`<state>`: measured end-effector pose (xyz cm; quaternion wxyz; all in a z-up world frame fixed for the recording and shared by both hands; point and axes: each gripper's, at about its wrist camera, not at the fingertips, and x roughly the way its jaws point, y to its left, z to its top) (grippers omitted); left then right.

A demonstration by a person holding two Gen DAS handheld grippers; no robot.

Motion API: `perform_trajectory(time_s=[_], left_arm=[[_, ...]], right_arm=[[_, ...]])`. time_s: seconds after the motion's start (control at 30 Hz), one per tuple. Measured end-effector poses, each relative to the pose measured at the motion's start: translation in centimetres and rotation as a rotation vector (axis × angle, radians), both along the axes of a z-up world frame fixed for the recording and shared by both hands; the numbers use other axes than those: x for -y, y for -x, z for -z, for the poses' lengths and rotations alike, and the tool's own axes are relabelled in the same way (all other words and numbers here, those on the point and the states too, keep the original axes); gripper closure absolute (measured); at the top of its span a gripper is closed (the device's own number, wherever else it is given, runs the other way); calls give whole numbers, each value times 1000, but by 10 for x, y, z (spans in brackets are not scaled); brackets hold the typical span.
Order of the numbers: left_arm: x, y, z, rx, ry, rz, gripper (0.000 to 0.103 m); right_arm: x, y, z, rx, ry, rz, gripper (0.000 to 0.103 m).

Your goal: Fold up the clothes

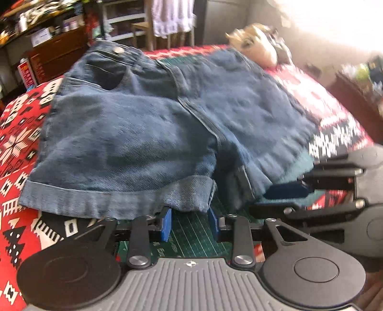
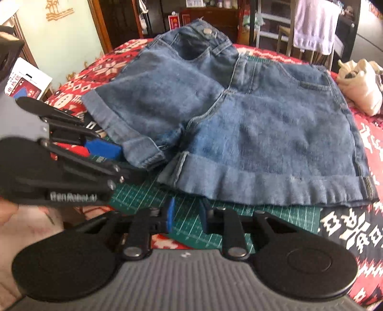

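A pair of blue denim shorts [image 1: 148,134] [image 2: 251,124] lies flat, its waist at the far side and its cuffed legs toward me. In the left wrist view my left gripper [image 1: 189,221] has its blue fingers [image 1: 166,224] a narrow gap apart. The inner cuff corner of the left leg [image 1: 189,201] drapes over their tips and hides them, so I cannot tell if the pads press on it. In the right wrist view my right gripper [image 2: 187,214] stands narrowly open at the hem of the right leg [image 2: 251,189], with green mat showing between its fingers. Each gripper also appears beside the other: right gripper [image 1: 287,191], left gripper [image 2: 105,149].
The shorts rest on a green cutting mat [image 2: 148,196] laid over a red patterned blanket [image 1: 16,143]. A cream cloth bag [image 2: 361,81] sits at the far right corner. A wooden chair with a pale garment [image 1: 170,19], shelves and a cabinet stand behind.
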<state>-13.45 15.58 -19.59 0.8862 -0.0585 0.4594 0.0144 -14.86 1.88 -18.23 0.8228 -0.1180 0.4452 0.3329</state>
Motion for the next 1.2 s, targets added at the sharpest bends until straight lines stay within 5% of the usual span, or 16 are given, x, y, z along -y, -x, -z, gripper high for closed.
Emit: perform_trajectory(time_s=[0.27, 0.4, 0.6, 0.7, 0.83, 0.97, 1.07, 1.2], left_arm=[[-14, -13, -5, 20, 86, -77, 67], [-20, -21, -1, -6, 99, -96, 68], [-38, -20, 1, -10, 209, -139, 68], [-34, -17, 2, -20, 200, -123, 68], [-24, -13, 3, -31, 180, -93, 66], [-8, -12, 5, -19, 114, -68, 69], [-1, -12, 5, -7, 92, -77, 90], [5, -6, -2, 9, 91, -74, 91]], right_arm=[[7, -8, -15, 22, -100, 37, 77], [-1, -6, -14, 27, -89, 7, 67], [-13, 3, -8, 47, -71, -13, 67], [-22, 2, -6, 67, -47, -12, 68], [-20, -7, -6, 55, -29, 35, 92], [-5, -18, -11, 4, -66, 88, 94], [8, -24, -17, -38, -104, 105, 94], [19, -32, -20, -79, -130, 125, 95]])
